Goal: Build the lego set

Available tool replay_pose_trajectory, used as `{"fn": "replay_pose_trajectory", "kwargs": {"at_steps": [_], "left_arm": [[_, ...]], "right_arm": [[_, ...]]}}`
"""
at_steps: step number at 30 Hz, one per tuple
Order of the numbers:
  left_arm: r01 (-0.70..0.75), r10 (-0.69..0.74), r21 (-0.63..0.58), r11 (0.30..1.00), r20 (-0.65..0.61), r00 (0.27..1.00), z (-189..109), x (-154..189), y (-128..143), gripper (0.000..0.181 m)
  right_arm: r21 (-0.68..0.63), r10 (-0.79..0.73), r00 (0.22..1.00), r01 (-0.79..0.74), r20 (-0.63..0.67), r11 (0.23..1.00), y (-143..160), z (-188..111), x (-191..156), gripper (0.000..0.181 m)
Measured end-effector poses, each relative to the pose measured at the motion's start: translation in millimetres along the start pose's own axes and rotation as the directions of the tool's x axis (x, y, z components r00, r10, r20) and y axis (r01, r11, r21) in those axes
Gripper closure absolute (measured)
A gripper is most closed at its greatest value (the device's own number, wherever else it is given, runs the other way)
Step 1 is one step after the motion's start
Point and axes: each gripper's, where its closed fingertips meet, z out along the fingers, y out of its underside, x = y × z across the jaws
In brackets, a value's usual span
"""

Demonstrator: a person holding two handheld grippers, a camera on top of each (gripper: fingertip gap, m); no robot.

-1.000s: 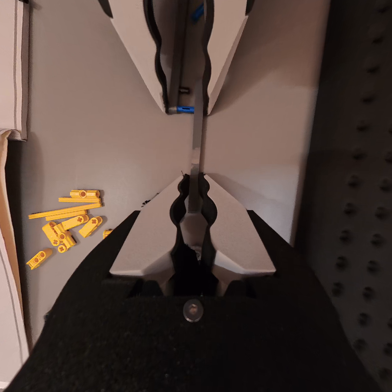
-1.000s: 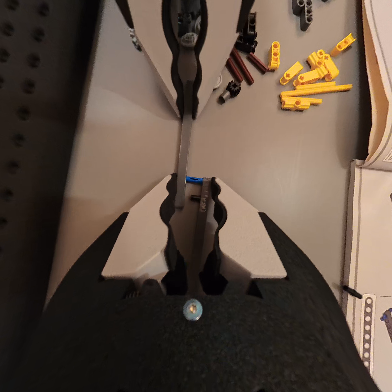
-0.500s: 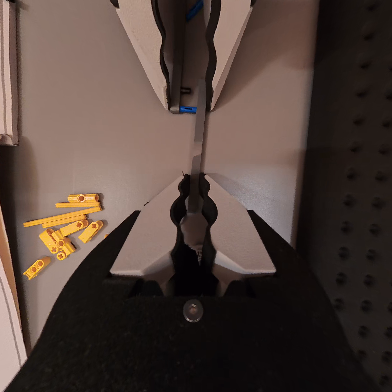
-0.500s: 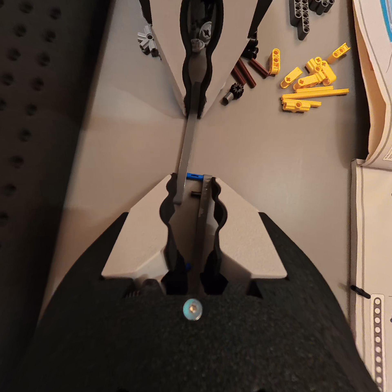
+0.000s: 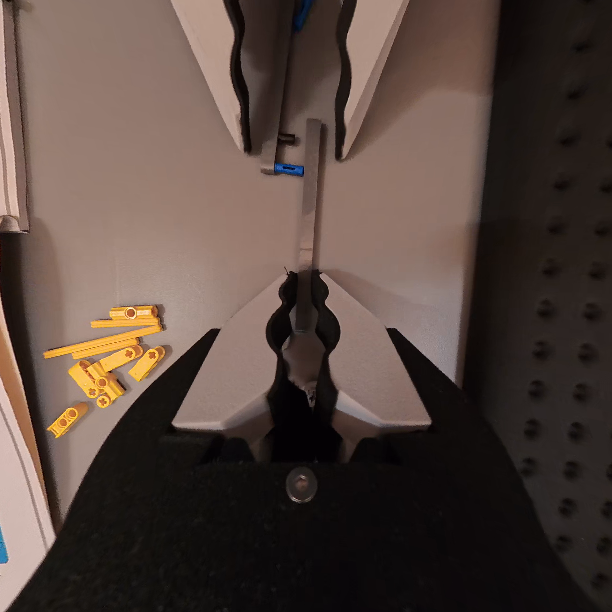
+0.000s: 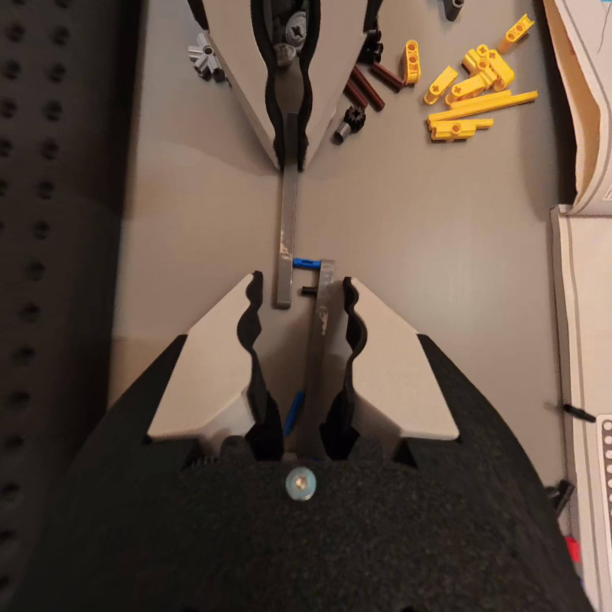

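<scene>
Above a smooth grey desk edged by a dark studded mat, the left gripper clamps one slim grey beam while the right gripper stands spread around a second beam carrying a blue pin, yellow pieces nearby.

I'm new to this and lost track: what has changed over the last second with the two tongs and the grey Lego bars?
The right tongs opened wide, letting go of the grey plastic beam with pins. That beam stays joined by its small blue plastic pin to the long grey plastic beam, on which the left tongs stay clamped. The loose yellow plastic pieces lie as before.
</scene>
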Motion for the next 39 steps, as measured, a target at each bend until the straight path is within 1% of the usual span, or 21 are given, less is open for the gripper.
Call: {"fn": "replay_pose_trajectory", "kwargs": {"at_steps": [4,7,12,14,17,20,25,28,30,33,37,39], "left_arm": [[-0.012,0.012,-0.01,1.0,0.0,1.0,0.0,0.2,0.1,0.175],[-0.019,0.019,-0.011,1.0,-0.001,1.0,0.1,0.0,0.1,0.175],[-0.046,0.046,-0.012,0.999,-0.013,0.999,0.1,-0.3,0.2,0.175],[-0.066,0.066,-0.015,0.998,-0.019,0.998,0.4,-1.1,-0.3,0.174],[-0.092,0.091,-0.025,0.995,-0.033,0.995,0.5,-2.1,-0.6,0.174],[-0.092,0.091,-0.031,0.995,-0.031,0.995,0.8,-4.4,-1.2,0.173],[-0.059,0.06,-0.025,0.998,0.02,0.998,0.9,-3.9,-1.7,0.174],[-0.093,0.094,-0.015,0.996,0.104,0.99,0.6,-4.1,-2.8,0.174],[-0.104,0.105,-0.013,0.994,0.146,0.984,0.3,-4.0,-3.3,0.174],[-0.108,0.107,-0.004,0.994,0.142,0.984,1.1,0.0,-4.5,0.174],[-0.122,0.122,-0.01,0.992,0.147,0.982,1.0,-0.1,-4.5,0.174],[-0.129,0.13,-0.015,0.992,0.149,0.98,0.9,-0.1,-4.6,0.174]], "right_arm": [[0.001,-0.011,1.0,0.011,-0.005,1.0,-6.9,6.3,1.9,0.138],[0.007,-0.002,1.0,0.002,-0.001,1.0,-8.3,7.3,2.9,0.15],[0.041,0.003,1.0,-0.004,0.006,0.999,-8.2,7.1,3.3,0.15],[0.059,0.01,0.999,-0.012,0.034,0.998,-9.1,7.1,0.0,0.151],[0.061,-0.02,0.999,0.018,0.037,0.998,-8.8,6.8,-0.8,0.151],[0.053,-0.003,0.998,0.0,0.059,0.999,-8.8,6.3,-0.7,0.152],[0.037,-0.013,0.999,0.011,0.051,0.999,-8.2,6.2,-1.0,0.152],[0.049,0.03,0.998,-0.033,0.046,0.998,-8.9,6.0,0.6,0.151],[0.054,0.027,0.999,-0.03,0.041,0.998,-8.5,5.6,-1.9,0.15],[0.062,0.036,0.998,-0.039,0.045,0.997,-8.9,2.6,-3.2,0.148],[0.069,0.088,0.993,-0.094,0.081,0.993,-7.2,0.6,-2.7,0.151],[0.074,0.084,0.993,-0.09,0.079,0.993,-6.6,1.7,-3.2,0.151]]}}
